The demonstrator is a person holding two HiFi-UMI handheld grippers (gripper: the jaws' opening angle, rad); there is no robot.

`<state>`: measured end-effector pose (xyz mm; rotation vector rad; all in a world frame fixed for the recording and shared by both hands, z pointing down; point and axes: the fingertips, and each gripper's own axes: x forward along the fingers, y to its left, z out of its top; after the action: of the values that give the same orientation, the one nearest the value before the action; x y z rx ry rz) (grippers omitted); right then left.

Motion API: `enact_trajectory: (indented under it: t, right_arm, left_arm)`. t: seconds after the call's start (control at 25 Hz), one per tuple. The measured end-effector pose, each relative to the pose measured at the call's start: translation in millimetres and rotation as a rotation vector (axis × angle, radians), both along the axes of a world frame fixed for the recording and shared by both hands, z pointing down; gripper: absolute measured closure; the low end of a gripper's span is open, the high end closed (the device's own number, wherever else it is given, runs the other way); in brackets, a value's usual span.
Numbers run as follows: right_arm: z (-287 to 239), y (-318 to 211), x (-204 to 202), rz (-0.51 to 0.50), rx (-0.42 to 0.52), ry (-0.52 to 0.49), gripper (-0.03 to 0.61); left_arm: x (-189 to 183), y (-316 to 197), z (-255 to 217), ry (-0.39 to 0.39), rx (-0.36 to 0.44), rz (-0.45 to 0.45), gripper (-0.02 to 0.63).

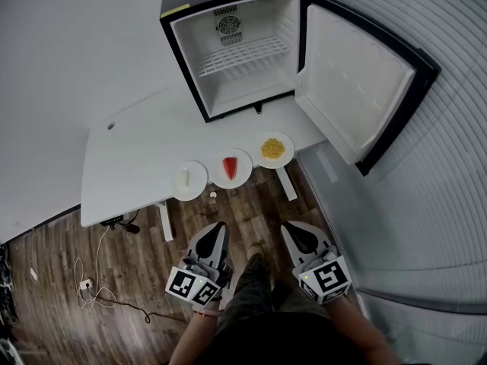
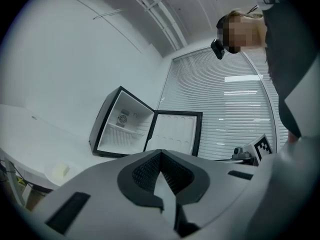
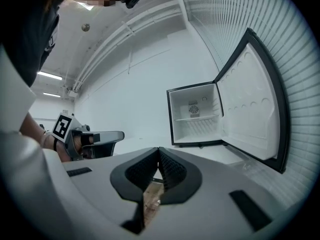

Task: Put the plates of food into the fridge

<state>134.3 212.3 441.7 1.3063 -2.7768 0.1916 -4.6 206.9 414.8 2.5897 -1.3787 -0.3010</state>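
I am holding my left gripper (image 1: 220,226) and my right gripper (image 1: 288,227) side by side above the wooden floor (image 1: 243,213), both pairs of jaws clenched on nothing. Just ahead of my tips, along the white table's (image 1: 137,158) near edge, three are sitting in a row: the plate of pale food (image 1: 196,189) ahead of my left jaws, the plate of red food (image 1: 221,179) between, and the plate of yellow food (image 1: 286,159) ahead of my right. Beyond them the fridge (image 1: 192,52) is standing open, its door (image 1: 354,82) swinging out past my right jaws.
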Motion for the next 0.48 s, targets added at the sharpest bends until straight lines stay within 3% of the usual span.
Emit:
enact_trajectory:
  t: [0.28, 0.48]
  right_arm:
    - [14, -73, -5, 0.091, -0.017, 0.028, 0.574]
    - [31, -119, -11, 0.164, -0.084, 0.023, 0.574]
  left_arm:
    - [-14, -72, 0, -0.005, 0.017, 0.032, 0.607]
    - [-31, -118, 1, 0.002, 0.011, 0.049, 0.607]
